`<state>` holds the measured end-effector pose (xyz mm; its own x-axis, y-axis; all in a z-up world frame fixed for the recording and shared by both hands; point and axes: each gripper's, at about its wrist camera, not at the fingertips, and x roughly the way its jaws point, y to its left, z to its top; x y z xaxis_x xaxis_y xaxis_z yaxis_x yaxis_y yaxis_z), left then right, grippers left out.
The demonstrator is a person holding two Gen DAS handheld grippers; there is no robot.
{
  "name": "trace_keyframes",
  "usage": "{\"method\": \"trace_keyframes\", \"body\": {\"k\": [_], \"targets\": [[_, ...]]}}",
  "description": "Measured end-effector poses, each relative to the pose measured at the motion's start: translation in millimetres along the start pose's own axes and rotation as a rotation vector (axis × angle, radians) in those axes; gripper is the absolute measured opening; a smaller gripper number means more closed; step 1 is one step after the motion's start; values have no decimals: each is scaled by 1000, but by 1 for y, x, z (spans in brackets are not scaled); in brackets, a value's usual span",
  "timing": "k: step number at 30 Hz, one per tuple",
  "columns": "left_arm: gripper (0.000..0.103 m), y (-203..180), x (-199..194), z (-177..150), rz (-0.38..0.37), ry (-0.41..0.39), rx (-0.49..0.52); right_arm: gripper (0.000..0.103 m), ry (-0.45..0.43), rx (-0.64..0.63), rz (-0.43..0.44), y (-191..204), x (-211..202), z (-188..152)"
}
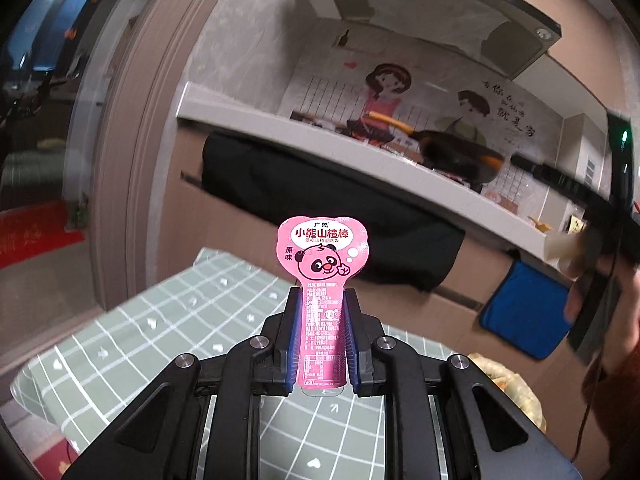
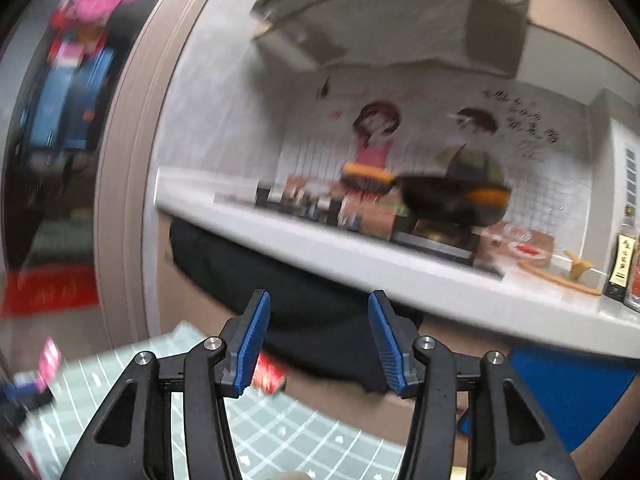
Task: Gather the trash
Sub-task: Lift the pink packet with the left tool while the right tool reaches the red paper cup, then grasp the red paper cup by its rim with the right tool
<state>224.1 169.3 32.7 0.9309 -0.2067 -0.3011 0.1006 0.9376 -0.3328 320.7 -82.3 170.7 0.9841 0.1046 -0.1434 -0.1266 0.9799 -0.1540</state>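
Left claw (image 1: pixel 320 322): jaws clamped on pink wrapper (image 1: pixel 322 280), pads pressing narrow stem from both sides; wide printed head stands upright above fingertips, clear of checked tablecloth (image 1: pixel 160 320).
Wrapper: thin plastic film, judged near weightless, floppy, crushable, glossy so likely slippery; not fragile. Best hold: narrow stem, as gripped; head would probably fold.
Right claw (image 2: pixel 318 340): jaws apart, nothing between pads.
Red packet (image 2: pixel 270 376): lies on tablecloth near left pad, blurred; likely next trash, probably equally light, best pinched at edge.

The left claw (image 1: pixel 320 320) points roughly level, jaws pinched narrow around a wrapper; the right claw (image 2: pixel 319 338) stands agape and empty.
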Motion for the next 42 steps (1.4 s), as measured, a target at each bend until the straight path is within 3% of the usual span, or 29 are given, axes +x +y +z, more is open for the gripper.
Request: {"method": "trace_keyframes", "body": {"k": [4, 10, 15, 21, 28, 35, 42], "targets": [[20, 1, -4, 16, 23, -28, 5, 61, -40, -13, -7, 8, -3, 35], [20, 26, 10, 19, 98, -19, -8, 64, 89, 94, 72, 26, 49, 40], [20, 61, 34, 2, 162, 18, -40, 64, 195, 30, 55, 68, 121, -4], [20, 104, 64, -23, 223, 63, -86, 64, 338, 32, 39, 110, 208, -88], [20, 126, 92, -47, 214, 138, -95, 63, 490, 47, -64, 140, 299, -178], [20, 130, 113, -53, 169, 185, -93, 61, 548, -67, -127, 168, 353, -216], [20, 123, 128, -56, 171, 233, -66, 53, 593, -201, -188, 172, 365, -236]]}}
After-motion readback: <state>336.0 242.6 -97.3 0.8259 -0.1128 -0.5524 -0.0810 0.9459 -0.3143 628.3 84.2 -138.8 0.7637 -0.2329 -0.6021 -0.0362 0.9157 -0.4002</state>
